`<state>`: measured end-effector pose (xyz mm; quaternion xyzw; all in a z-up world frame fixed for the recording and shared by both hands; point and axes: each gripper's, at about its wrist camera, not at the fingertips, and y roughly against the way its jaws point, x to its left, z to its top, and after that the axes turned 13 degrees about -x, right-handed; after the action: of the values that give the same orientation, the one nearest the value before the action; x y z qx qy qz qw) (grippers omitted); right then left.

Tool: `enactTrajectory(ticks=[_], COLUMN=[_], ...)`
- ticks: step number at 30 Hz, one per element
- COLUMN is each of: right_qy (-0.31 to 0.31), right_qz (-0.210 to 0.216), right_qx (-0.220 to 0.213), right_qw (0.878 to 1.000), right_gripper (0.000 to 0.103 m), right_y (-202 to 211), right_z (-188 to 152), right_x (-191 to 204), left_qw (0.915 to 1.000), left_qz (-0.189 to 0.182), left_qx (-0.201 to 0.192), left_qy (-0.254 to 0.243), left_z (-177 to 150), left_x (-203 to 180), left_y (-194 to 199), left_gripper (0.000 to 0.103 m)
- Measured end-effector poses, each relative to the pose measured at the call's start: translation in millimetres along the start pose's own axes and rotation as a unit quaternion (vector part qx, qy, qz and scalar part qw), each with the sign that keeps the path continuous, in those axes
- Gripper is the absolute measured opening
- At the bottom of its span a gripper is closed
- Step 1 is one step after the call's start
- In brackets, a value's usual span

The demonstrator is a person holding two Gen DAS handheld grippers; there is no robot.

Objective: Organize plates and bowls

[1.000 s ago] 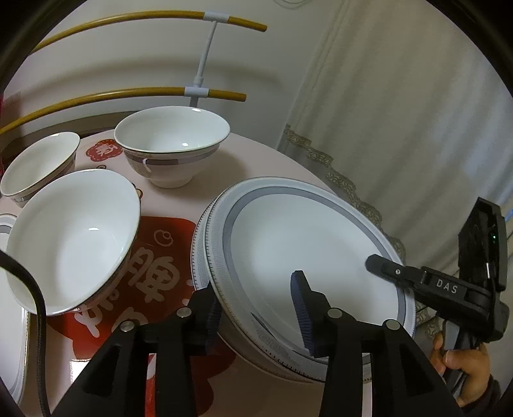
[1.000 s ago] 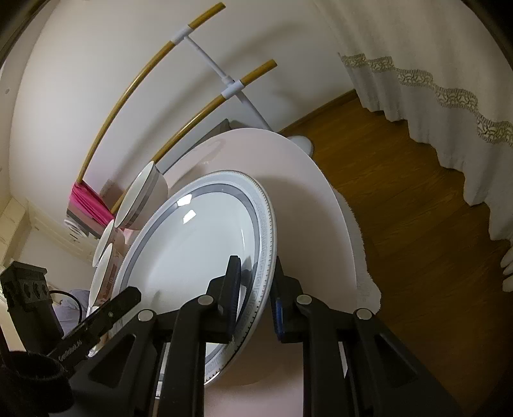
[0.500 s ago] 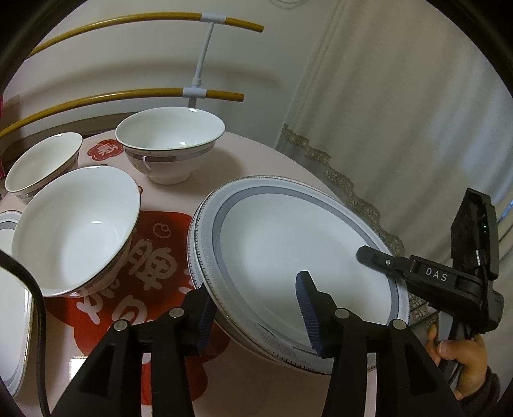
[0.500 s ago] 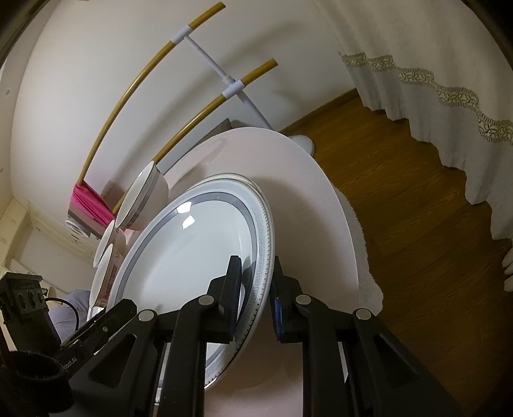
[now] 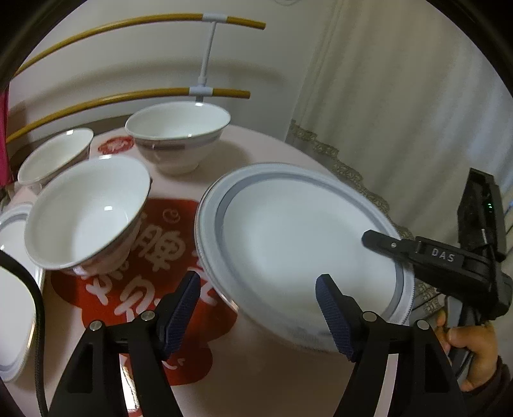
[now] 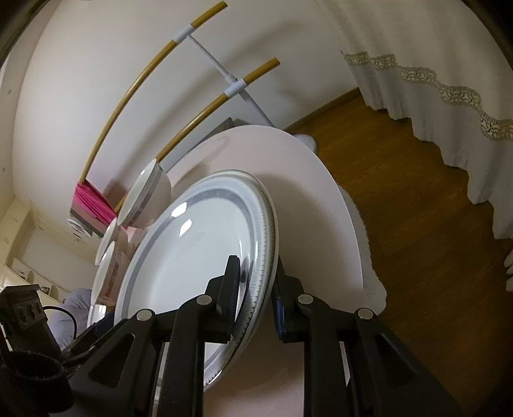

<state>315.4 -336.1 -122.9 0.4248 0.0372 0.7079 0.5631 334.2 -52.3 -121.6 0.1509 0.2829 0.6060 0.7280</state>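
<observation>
A large white plate [image 5: 304, 243] with a grey band sits tilted at the right of the round table [image 5: 272, 150]. My right gripper [image 5: 384, 247] is shut on its right rim. The right wrist view shows the plate [image 6: 192, 256] with that gripper [image 6: 256, 266] clamped on the rim, one finger on each face. My left gripper [image 5: 258, 285] is opening; the plate's near rim lies between its jaws, and the pads [image 5: 186, 298] stand apart from it. A big white bowl [image 5: 86, 211] stands at the left, with two more bowls [image 5: 178, 134] [image 5: 54, 154] behind it.
Under the big bowl lies a red mat [image 5: 160, 256] with white characters. Another plate [image 5: 12, 288] shows at the left edge. A rack with yellow bars [image 5: 128, 25] stands behind the table, a curtain [image 5: 400, 112] to the right. Wooden floor [image 6: 416, 208] lies beyond the table edge.
My left gripper's jaws have spread wide and let go of the plate's near rim. The right gripper has kept its grip on the right rim, and the plate now sits further right in the left view.
</observation>
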Motion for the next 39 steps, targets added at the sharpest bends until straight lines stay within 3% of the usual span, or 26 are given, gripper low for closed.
enactTrajectory(ticks=[12,25,30,39], right_qy=[0.002,0.036,0.055,0.125], right_qz=[-0.002,-0.046,-0.029,0.043], right_qx=[0.002,-0.024,-0.031,-0.015], right_qw=[1.000,0.998,0.998,0.991], right_gripper=[0.020,0.024,0.037,0.040], right_y=[0,47,69,58], right_z=[-1,-11,-22,-72], right_x=[4,28,65,172], left_qw=[0.9999,0.9990,0.9974,0.9908], left_qz=[0.014,0.006,0.004,0.063], left_qx=[0.000,-0.044,-0.071,-0.119], left_qy=[0.009,0.005,0.012,0.017], left_z=[1,-1,-2,-12], left_x=[6,14,34,111], left_y=[12,73,114,186], left_gripper=[0.070,0.070,0.072,0.077])
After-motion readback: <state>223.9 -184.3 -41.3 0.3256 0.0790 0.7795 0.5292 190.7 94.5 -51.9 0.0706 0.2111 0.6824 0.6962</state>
